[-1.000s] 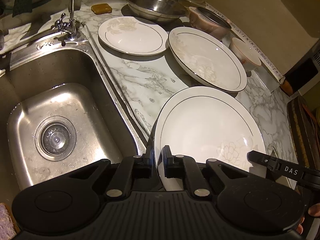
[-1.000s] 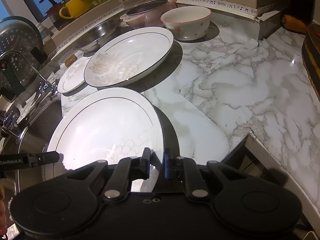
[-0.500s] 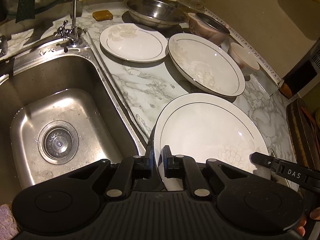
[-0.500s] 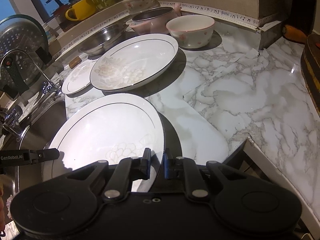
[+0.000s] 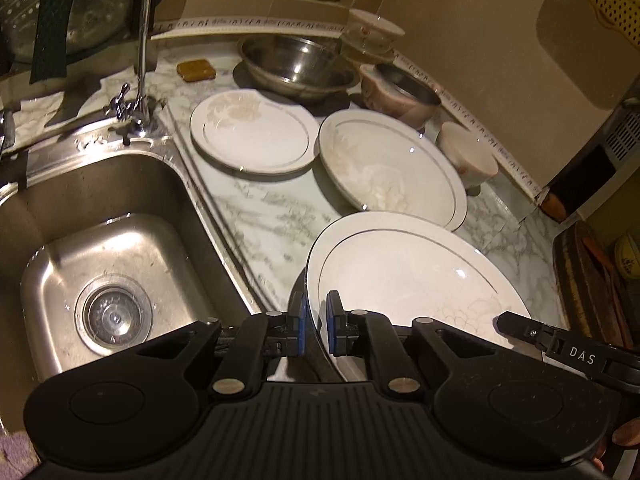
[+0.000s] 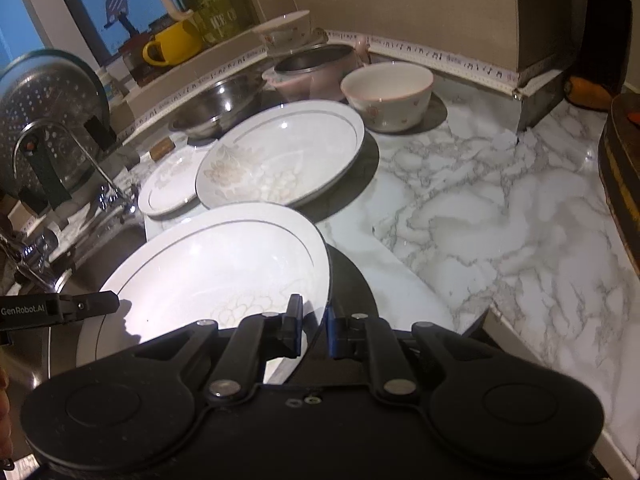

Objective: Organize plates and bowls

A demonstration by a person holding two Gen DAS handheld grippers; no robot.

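Observation:
A large white deep plate (image 5: 408,276) (image 6: 224,268) with a thin grey ring hangs above the marble counter, held at both sides. My left gripper (image 5: 316,312) is shut on its left rim, and my right gripper (image 6: 316,316) is shut on its right rim. Behind it lies a second deep plate (image 5: 388,168) (image 6: 280,160) with a faint flower pattern. A smaller flat plate (image 5: 252,136) (image 6: 168,188) sits to that one's left. Further back stand a steel bowl (image 5: 296,64) (image 6: 216,108), a pink pot (image 5: 400,94) (image 6: 312,72) and a white flowered bowl (image 5: 468,156) (image 6: 388,92).
A steel sink (image 5: 100,264) with a tap (image 5: 140,60) lies left of the counter. A sponge (image 5: 196,70) rests by the back edge. A colander (image 6: 44,120), a yellow mug (image 6: 172,46) and a jug (image 6: 208,4) stand on the ledge. A dark round board (image 6: 620,168) stands at the right.
Both grippers have risen with the large plate held between them, so the counter and other dishes look farther below. Both grips are unchanged.

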